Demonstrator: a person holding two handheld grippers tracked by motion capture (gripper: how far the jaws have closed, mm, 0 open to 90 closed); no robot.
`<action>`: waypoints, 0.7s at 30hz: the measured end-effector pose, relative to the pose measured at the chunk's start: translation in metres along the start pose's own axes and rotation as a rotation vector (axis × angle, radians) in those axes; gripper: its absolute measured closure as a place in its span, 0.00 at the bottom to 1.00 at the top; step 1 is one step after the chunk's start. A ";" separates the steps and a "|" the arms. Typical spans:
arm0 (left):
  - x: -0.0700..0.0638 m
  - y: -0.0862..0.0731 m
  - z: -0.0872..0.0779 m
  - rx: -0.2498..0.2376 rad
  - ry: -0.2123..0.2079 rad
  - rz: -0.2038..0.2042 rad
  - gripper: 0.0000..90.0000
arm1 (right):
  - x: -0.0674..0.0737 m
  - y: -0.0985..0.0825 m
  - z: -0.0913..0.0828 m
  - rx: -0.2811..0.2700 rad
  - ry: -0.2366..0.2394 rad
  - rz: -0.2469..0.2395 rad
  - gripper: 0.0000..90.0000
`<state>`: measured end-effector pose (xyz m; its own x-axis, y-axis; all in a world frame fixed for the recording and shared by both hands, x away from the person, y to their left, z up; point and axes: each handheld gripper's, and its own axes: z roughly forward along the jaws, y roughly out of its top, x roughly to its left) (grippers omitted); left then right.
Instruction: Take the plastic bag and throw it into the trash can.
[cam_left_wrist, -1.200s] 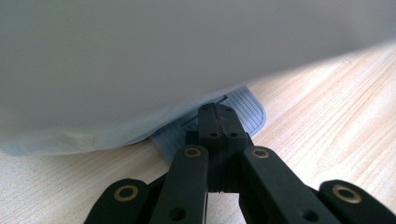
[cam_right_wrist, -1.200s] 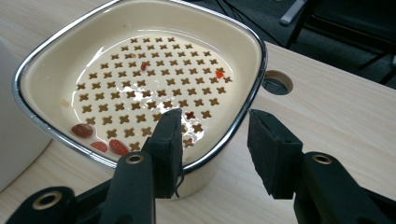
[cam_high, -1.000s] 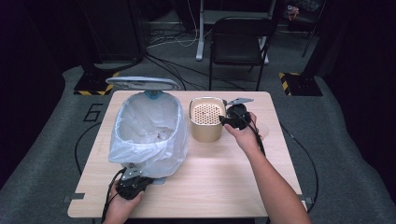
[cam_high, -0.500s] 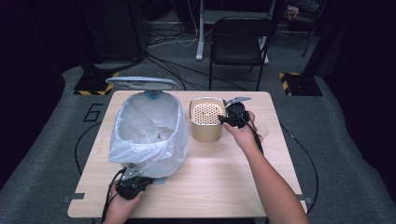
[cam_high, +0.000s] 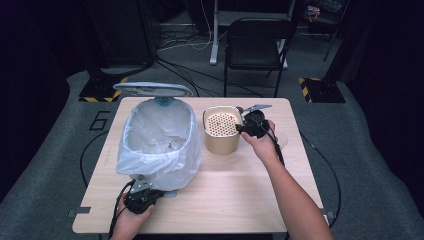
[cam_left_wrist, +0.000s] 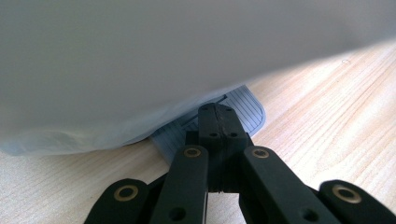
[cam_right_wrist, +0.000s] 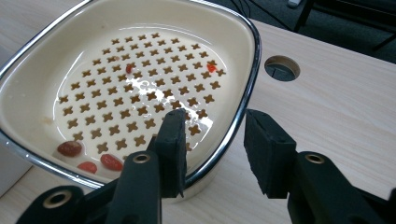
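High view: we see a beige strainer basket (cam_high: 221, 131) standing upright near the middle of the wooden table (cam_high: 240, 190), its open top facing up and its perforated floor level. It is roughly square with rounded corners, so we can name no clear long axis. Just to its left stands a pedal bin (cam_high: 159, 142) lined with a white bag, its lid (cam_high: 152, 89) raised at the far side. The right gripper (cam_high: 246, 128) sits at the basket's right rim. In the right gripper view we find one jaw inside the chrome rim (cam_right_wrist: 243, 98) and one outside; the jaws have just been closing, yet a gap remains on the outer side. Red scraps (cam_right_wrist: 70, 148) lie on the perforated floor. The left gripper (cam_left_wrist: 215, 120) has its jaws fully together, resting on the bin's ribbed pedal (cam_left_wrist: 245, 109).
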<state>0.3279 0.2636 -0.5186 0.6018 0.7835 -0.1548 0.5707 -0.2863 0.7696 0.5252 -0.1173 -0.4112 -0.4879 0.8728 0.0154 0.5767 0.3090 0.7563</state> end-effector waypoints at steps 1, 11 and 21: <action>0.000 0.000 0.000 -0.001 0.001 -0.001 1.00 | 0.000 -0.001 -0.001 -0.003 0.004 0.002 0.67; 0.000 0.000 0.000 0.000 0.002 0.000 1.00 | -0.003 -0.013 -0.015 0.005 0.043 -0.017 0.73; 0.000 0.000 0.000 -0.003 0.002 -0.003 1.00 | 0.006 -0.031 -0.035 0.010 0.084 -0.074 0.73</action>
<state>0.3278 0.2631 -0.5188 0.5993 0.7851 -0.1561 0.5709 -0.2825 0.7709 0.4810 -0.1352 -0.4115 -0.5828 0.8125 0.0149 0.5434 0.3760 0.7506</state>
